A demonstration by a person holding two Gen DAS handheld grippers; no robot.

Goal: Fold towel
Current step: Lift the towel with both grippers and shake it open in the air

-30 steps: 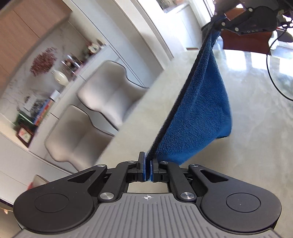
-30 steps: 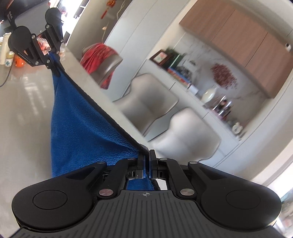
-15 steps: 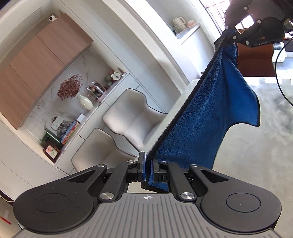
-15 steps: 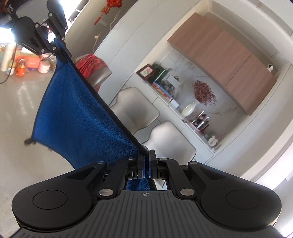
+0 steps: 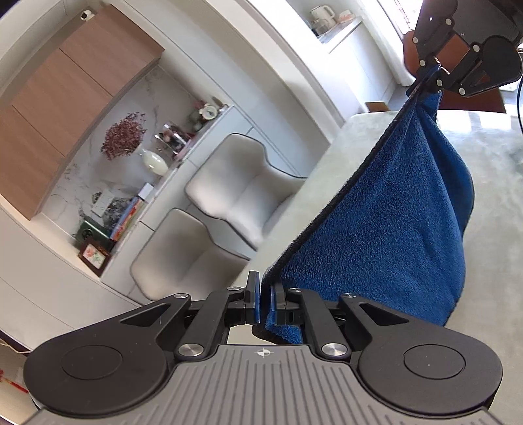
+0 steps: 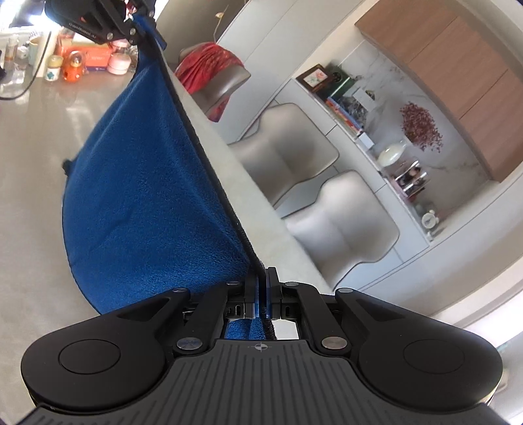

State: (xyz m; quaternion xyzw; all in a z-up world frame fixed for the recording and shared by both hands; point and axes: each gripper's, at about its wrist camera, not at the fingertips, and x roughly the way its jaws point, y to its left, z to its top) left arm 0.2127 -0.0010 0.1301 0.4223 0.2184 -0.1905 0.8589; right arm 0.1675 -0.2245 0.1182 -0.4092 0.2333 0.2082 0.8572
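Note:
A blue towel (image 5: 385, 229) with a dark hem hangs stretched in the air between my two grippers, above a pale marble table (image 5: 490, 170). My left gripper (image 5: 264, 294) is shut on one top corner. My right gripper (image 6: 261, 287) is shut on the other top corner of the towel (image 6: 147, 196). The right gripper also shows at the top right of the left wrist view (image 5: 434, 70), and the left gripper at the top left of the right wrist view (image 6: 137, 29). The towel's lower edge sags toward the table.
Two pale grey chairs (image 5: 242, 186) stand at the table's far edge, with shelves of books and ornaments behind. A chair with a red cloth (image 6: 209, 65) and jars and boxes (image 6: 75, 65) stand at the table's far end. A black cable (image 6: 29, 81) lies there.
Both grippers rose with the towel and then came down and tilted; the towel's free edge swung out and now sags lower toward the table. Both grips held.

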